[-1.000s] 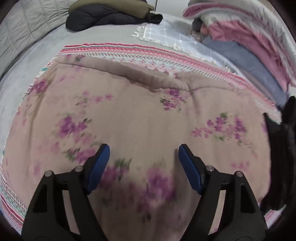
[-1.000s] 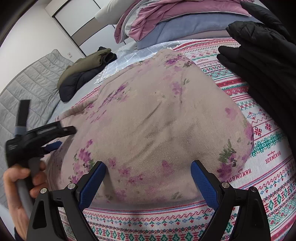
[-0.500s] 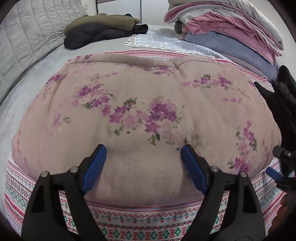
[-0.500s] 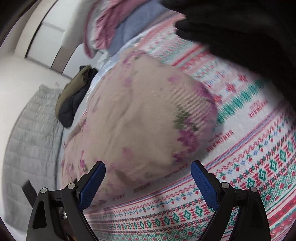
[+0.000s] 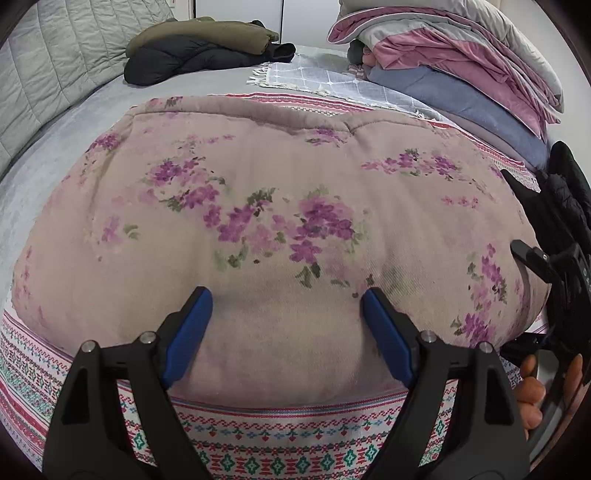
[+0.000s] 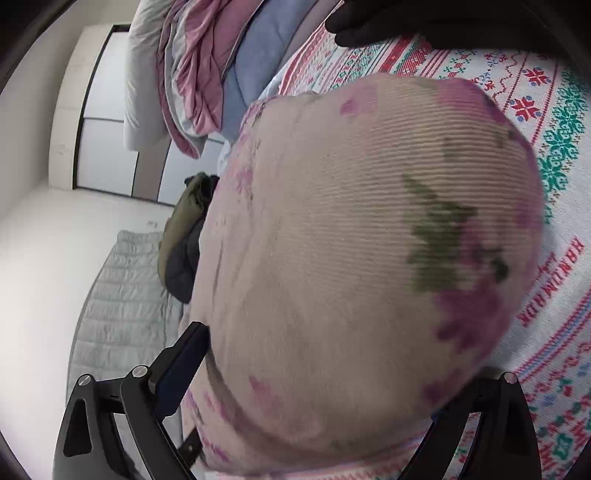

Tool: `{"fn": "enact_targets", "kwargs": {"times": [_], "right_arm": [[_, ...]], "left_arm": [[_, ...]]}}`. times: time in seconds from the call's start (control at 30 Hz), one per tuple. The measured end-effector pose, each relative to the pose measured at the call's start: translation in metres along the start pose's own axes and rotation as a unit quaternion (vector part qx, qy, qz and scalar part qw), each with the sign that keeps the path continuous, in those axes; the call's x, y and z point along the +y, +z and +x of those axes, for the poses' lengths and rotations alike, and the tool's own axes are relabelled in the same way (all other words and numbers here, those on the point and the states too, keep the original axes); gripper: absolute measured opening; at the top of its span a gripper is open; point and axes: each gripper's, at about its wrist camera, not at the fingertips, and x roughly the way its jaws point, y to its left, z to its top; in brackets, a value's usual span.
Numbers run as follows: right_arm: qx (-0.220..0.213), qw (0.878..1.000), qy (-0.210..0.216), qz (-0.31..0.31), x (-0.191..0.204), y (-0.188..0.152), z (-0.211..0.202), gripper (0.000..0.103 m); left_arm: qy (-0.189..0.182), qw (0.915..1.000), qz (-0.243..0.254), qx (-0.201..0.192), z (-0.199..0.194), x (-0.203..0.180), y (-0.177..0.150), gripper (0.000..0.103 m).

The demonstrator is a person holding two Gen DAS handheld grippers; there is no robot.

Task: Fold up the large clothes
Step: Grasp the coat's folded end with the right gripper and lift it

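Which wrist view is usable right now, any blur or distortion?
Left wrist: sharp, evenly lit, fisheye bulges the floral blanket; corners vignetted. Right wrist: blanket fills the frame, smeared by motion blur, view rolled sideways; white wall washed out.

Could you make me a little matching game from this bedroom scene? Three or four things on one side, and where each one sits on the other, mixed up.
Things:
1. floral blanket
2. olive jacket
3. blue folded blanket
4. patterned cloth

Places:
A. in the stack of bedding at the far right
B. spread under the floral blanket, its border showing at the near edge
C. folded into a thick pad in the middle of the bed
D. on top of a dark jacket at the far side of the bed

Pairs: 1-C, 2-D, 3-A, 4-B
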Motion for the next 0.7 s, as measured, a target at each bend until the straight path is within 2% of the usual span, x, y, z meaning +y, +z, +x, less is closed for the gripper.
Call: {"fn": "enact_targets", "kwargs": {"times": [0.17, 0.23, 0.33, 0.43, 0.5, 0.63, 0.7], "right_arm": [[-0.021, 1.0, -0.016, -0.01, 0.005, -0.006, 0.005, 0.1], [-0.025, 1.0, -0.007, -0.001, 0.005, -0.003, 0.003, 0.097], [-0.036, 0.999, 0.037, 0.005, 0.011, -0.004, -0.007, 0.093], [-0.031, 0.999, 0.038, 0.007, 0.007, -0.003, -0.002, 0.092], [-0.025, 0.998, 0.041, 0.042, -0.012, 0.001, 0.007, 0.077], [-0.022, 0.997, 0.054, 0.053, -0.017, 0.005, 0.009, 0.069], [-0.028, 0.998, 0.048, 0.041, -0.013, 0.003, 0.007, 0.054]], "left_arm": [[0.003, 1.0, 0.002, -0.003, 0.0, -0.001, -0.001, 0.084], [0.003, 1.0, 0.002, -0.004, 0.001, -0.001, 0.0, 0.084], [0.002, 1.0, -0.003, -0.004, 0.001, 0.0, 0.0, 0.084], [0.003, 1.0, -0.002, -0.003, 0.001, -0.001, 0.0, 0.084], [0.007, 1.0, 0.001, -0.006, 0.001, -0.003, -0.001, 0.084], [0.007, 0.9999, 0.0, -0.007, 0.001, -0.002, -0.001, 0.084], [0.009, 0.9999, 0.002, -0.008, 0.001, -0.003, -0.001, 0.084]]}}
